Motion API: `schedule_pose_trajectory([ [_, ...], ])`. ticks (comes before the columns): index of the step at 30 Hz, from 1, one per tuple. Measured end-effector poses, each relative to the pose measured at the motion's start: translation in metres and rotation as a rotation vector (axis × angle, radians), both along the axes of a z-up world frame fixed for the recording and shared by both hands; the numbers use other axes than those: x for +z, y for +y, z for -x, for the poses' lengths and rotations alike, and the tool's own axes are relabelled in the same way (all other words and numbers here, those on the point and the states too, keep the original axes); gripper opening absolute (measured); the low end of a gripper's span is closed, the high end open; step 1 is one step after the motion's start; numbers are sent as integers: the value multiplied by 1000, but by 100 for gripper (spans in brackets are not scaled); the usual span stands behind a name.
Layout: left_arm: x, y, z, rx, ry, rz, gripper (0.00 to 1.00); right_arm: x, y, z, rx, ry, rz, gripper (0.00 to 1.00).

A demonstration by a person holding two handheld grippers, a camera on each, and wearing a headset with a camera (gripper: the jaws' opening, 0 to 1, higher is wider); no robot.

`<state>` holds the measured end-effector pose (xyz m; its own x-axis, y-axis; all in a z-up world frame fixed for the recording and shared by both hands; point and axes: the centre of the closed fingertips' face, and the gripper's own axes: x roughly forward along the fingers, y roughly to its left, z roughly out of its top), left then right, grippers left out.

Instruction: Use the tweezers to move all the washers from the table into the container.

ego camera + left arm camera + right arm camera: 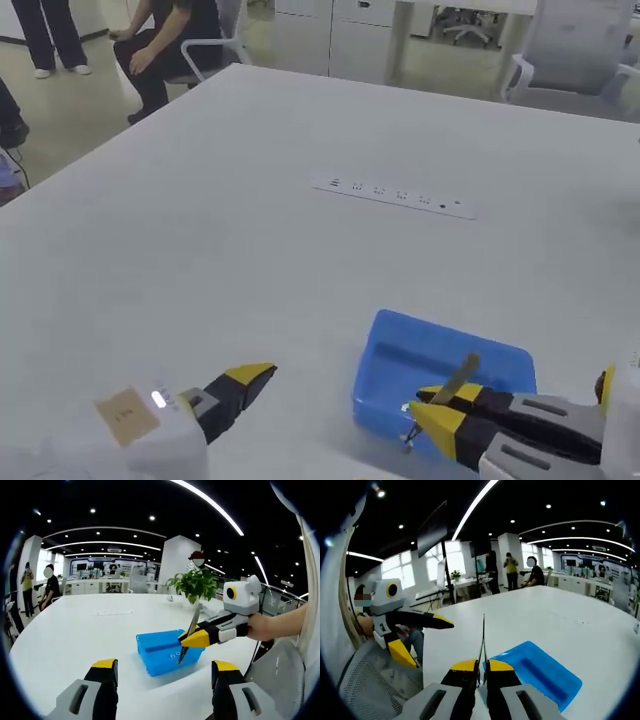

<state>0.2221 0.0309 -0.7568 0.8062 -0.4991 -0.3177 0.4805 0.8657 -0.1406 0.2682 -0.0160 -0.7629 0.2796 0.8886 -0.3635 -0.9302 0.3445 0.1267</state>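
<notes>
A blue container point(400, 350) sits at the near right of the white table point(250, 240). In the left gripper view the container point(155, 652) holds a few small washers point(176, 654). My right gripper point(424, 405) is shut on metal tweezers point(462, 376) and hovers over the container's near side. The tweezers point(190, 629) point down into the box, and their thin blades point(483, 635) rise from the shut right gripper point(479, 666). My left gripper point(262, 373) sits low at the near left, open point(165, 666) and holding nothing.
A white power strip point(392, 196) lies across the middle of the table. Office chairs point(570, 55) stand along the far edge, and a person point(160, 40) sits at the far left. A potted plant point(196, 586) stands beyond the container.
</notes>
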Motion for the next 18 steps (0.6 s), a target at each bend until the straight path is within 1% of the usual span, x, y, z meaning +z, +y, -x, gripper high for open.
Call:
schedule_pose_trajectory([
  [4, 0, 0, 0, -1, 3, 1, 77, 8, 4, -14, -6, -20, -19, 3],
  [6, -1, 0, 1, -4, 3, 0, 77, 13, 7, -24, -18, -21, -42, 3],
  [9, -2, -1, 1, -9, 7, -5, 77, 14, 10, -39, -40, -29, -54, 3],
  [12, -2, -2, 2, -15, 10, -7, 77, 9, 11, -51, -70, -18, -50, 3],
  [13, -2, -2, 2, -16, 10, -9, 77, 4, 10, -57, -91, -6, -46, 3],
  [14, -2, -2, 2, -17, 10, -8, 77, 1, 10, -62, -101, -7, -41, 3],
  [15, -2, -2, 2, -18, 9, -6, 77, -6, 8, -67, -117, 14, -21, 3],
  [16, -2, -2, 2, -17, 9, -6, 77, -10, 7, -70, -128, 28, -12, 3],
  [18, -3, -2, 2, -18, 13, -6, 77, -15, 8, -75, -136, 33, -15, 3],
])
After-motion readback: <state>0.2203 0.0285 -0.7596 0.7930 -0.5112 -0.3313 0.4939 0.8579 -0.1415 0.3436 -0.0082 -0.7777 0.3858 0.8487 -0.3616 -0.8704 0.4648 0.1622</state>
